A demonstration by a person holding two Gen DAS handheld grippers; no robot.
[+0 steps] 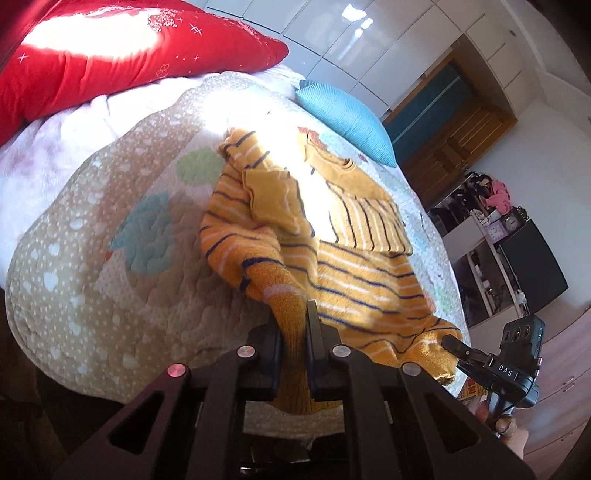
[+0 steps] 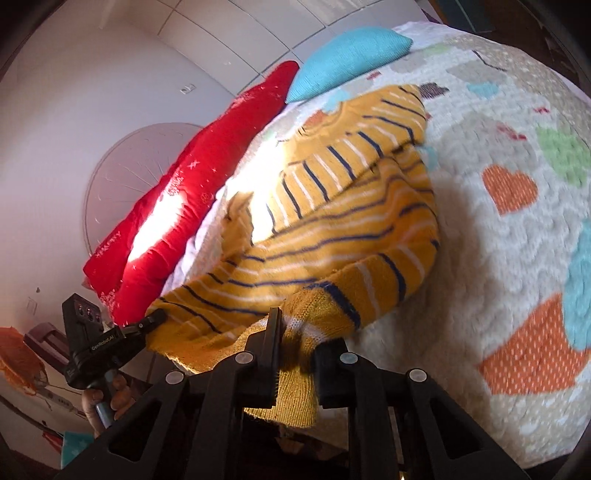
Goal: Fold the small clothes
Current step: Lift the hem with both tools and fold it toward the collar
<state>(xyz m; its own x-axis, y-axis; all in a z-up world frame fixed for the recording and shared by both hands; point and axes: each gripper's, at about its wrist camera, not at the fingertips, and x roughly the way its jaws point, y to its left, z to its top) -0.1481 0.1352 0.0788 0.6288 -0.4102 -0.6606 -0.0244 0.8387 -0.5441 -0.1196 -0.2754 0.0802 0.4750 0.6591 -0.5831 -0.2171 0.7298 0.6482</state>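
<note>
A yellow sweater (image 1: 332,266) with dark blue and white stripes lies on a bed, on top of a quilt (image 1: 92,240) with hearts and white dots. Both sleeves are folded in over the body, and one cuff (image 1: 271,195) lies on the chest part near the collar (image 1: 332,164). The bottom edge of the sweater is lifted off the quilt at the near edge of the bed, held at 2 corners.

The left gripper (image 1: 293,332) is closed on the left corner of the hem; the fabric is pressed between its two black fingers (image 1: 314,325) and hangs down behind them. In the right wrist view the same tool shows from outside, w/ a hand around its handle, biting the far corner of the hem.

The right gripper (image 2: 295,343) is closed on the other corner of the hem (the cloth fills the gap between its fingers (image 2: 273,332), and a loose flap hangs below). In the left wrist view it shows at the right side, its tip in the yellow fabric.

Between the 2 tools the hem sags a little. The upper part of the sweater rests flat on the quilt, partly in strong sunlight.

At the head of the bed there is a red pillow (image 1: 110,55) and beside it a blue pillow (image 1: 347,114), both apart from the sweater. White cabinets (image 1: 351,33) are behind the bed, and a shelf (image 1: 491,229) with small things stands by the wall at the right.
</note>
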